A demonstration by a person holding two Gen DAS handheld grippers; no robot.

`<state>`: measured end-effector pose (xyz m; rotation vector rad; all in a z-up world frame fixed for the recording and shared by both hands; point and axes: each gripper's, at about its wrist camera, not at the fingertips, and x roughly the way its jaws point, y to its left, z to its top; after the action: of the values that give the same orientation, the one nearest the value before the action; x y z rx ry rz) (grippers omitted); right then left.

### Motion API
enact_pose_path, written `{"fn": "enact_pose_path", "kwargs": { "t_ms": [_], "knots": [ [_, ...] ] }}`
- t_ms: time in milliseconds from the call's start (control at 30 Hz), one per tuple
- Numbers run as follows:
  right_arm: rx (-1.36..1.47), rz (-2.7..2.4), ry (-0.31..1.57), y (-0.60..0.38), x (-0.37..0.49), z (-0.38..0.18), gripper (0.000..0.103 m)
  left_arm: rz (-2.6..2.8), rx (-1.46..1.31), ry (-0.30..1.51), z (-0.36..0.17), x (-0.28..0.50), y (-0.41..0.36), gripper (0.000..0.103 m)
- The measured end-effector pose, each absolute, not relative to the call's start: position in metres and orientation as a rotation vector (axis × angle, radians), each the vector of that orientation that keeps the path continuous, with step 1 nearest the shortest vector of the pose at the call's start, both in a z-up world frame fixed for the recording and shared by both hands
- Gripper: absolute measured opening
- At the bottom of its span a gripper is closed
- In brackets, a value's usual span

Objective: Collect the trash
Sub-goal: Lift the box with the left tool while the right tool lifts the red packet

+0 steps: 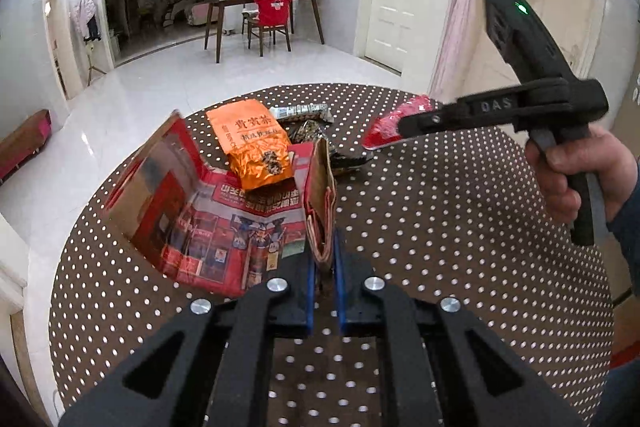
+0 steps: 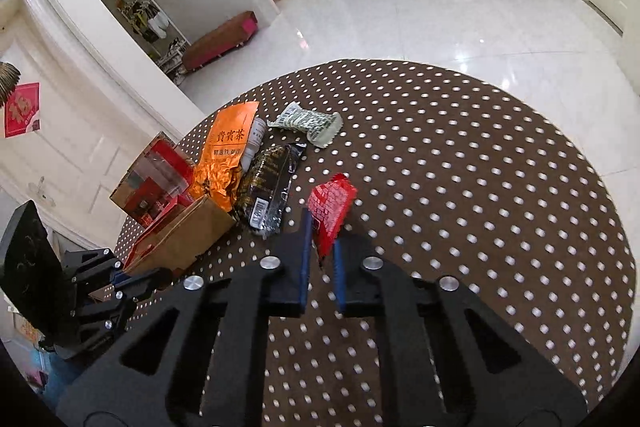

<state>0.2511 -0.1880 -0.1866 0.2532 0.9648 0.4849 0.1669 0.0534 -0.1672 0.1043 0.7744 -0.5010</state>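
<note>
The flattened box point(image 1: 192, 195) is seen leftmost on the dotted tablecloth point(image 1: 460, 227), 1 upright flap clamped in the left gripper point(image 1: 323, 263). The orange tea packet point(image 1: 254, 143) rests on it; black wrapper point(image 2: 270, 187) and green-white wrapper point(image 2: 310, 123) lie just beside. The red wrapper point(image 2: 332, 211) is pinched by 1 corner in the right gripper point(image 2: 321, 255), above the cloth. Risks judged: a thin corner grip may slip; tilting the box may shed the orange packet. Only the left view shows the right hand point(image 1: 576, 175) and box interior; only the right view shows the black wrapper whole.
</note>
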Motion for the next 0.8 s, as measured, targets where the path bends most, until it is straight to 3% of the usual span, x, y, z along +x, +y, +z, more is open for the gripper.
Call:
{"fn": "enact_pose_path", "kwargs": {
  "t_ms": [733,767,800],
  "knots": [
    [0.299,0.423,0.887,-0.272,0.194,-0.143,0.007,-0.489,-0.045,0.665,-0.105,0.123,0.026,0.006],
    [0.272,0.417,0.904,-0.269,0.195,-0.147,0.021,-0.489,-0.050,0.663,-0.104,0.122,0.024,0.006],
    [0.252,0.411,0.910,-0.267,0.195,-0.148,0.062,-0.491,-0.054,0.661,-0.103,0.121,0.022,0.006]
  ]
}}
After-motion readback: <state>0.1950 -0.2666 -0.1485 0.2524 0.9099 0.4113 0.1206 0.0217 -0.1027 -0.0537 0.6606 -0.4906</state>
